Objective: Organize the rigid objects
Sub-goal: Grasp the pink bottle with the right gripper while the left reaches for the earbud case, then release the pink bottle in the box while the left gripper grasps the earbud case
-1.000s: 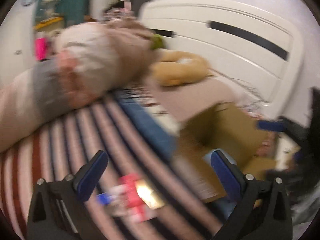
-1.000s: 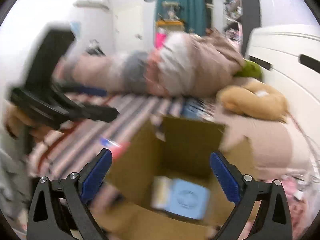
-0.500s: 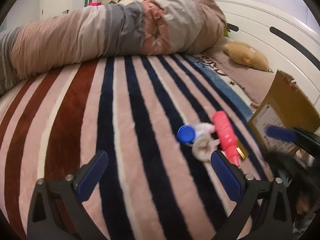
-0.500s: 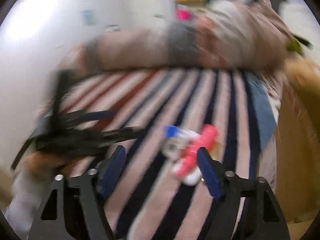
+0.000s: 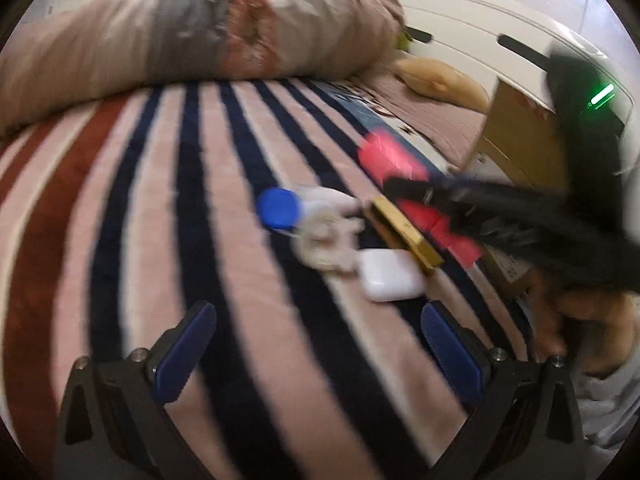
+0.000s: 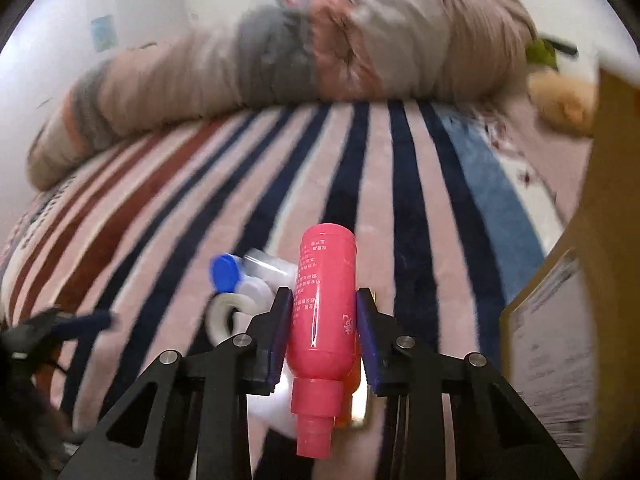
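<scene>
A pink bottle (image 6: 324, 312) lies on the striped blanket, and my right gripper (image 6: 323, 320) is shut on its body, one pad on each side. In the left wrist view the same bottle (image 5: 390, 160) shows with the right gripper's black fingers (image 5: 460, 196) across it. Beside it lie a blue-capped white bottle (image 5: 280, 210), a roll of white tape (image 5: 326, 246), a white earbud case (image 5: 390, 276) and a gold bar-shaped item (image 5: 404, 232). My left gripper (image 5: 316, 344) is open and empty, just short of the earbud case.
An open cardboard box (image 6: 592, 264) stands at the right edge of the bed, also in the left wrist view (image 5: 520, 140). A rolled duvet (image 6: 280, 52) lies across the far side. A tan plush toy (image 5: 440, 78) rests by the white headboard (image 5: 480, 40).
My right gripper has come down over the pile and closed on the pink bottle. My left gripper has moved closer to the pile and stayed open.
</scene>
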### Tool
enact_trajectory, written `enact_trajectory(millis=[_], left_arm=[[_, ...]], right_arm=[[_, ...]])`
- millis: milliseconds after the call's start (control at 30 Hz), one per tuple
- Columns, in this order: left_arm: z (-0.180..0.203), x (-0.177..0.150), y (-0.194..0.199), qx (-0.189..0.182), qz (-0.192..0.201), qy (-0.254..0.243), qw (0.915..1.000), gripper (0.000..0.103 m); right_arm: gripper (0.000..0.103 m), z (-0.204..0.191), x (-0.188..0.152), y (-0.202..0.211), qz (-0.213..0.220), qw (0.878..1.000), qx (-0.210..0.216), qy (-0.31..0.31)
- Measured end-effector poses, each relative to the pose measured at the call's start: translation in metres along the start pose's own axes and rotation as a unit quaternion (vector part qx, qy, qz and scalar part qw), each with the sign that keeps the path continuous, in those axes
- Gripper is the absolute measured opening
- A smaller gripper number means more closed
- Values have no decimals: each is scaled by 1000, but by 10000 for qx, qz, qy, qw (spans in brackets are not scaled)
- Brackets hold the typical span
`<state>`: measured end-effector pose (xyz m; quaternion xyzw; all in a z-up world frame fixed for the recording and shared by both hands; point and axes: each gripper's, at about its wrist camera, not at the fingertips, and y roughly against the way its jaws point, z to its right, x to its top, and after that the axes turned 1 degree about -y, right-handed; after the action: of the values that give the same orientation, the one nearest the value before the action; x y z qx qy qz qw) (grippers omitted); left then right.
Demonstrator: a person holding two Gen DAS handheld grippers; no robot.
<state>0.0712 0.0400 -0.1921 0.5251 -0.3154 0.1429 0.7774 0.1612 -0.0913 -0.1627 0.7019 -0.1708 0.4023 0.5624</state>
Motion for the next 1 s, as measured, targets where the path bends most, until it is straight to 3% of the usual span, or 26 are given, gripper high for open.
enact_trajectory(millis=[100, 167, 233, 333, 467, 533, 633, 800, 1000], left_arm=[[23, 5, -18, -299, -51, -74, 9995, 98], [32, 8, -29, -271, -102, -86, 9995, 90], [37, 11, -42, -132, -253, -120, 9995, 73], [42, 13, -51, 66, -244, -130, 9996, 72], [51, 14, -58, 232, -198, -165, 9994, 70], [56, 15, -62, 397, -221, -259, 9986, 50], [59, 13, -60, 522, -220, -275, 9980, 49], [54, 14, -54, 351, -258, -222, 9988, 49], [50, 16, -40, 279, -204, -228, 9991, 49]], right_arm=[[27, -11, 9, 43, 314, 9988, 314, 195], [27, -17, 18, 76, 569, 9963, 530, 354], [27, -18, 26, 114, 889, 9932, 577, 484], [27, -3, 35, 151, 1116, 9913, 546, 436], [27, 36, 35, 185, 1226, 9920, 126, 286], [27, 70, 33, 192, 1138, 9935, 48, -9], [27, 116, 31, 202, 970, 9921, 427, -674], [27, 144, 34, 223, 1252, 9767, 1249, -1215], [27, 149, 38, 230, 1300, 9762, 1179, -1272]])
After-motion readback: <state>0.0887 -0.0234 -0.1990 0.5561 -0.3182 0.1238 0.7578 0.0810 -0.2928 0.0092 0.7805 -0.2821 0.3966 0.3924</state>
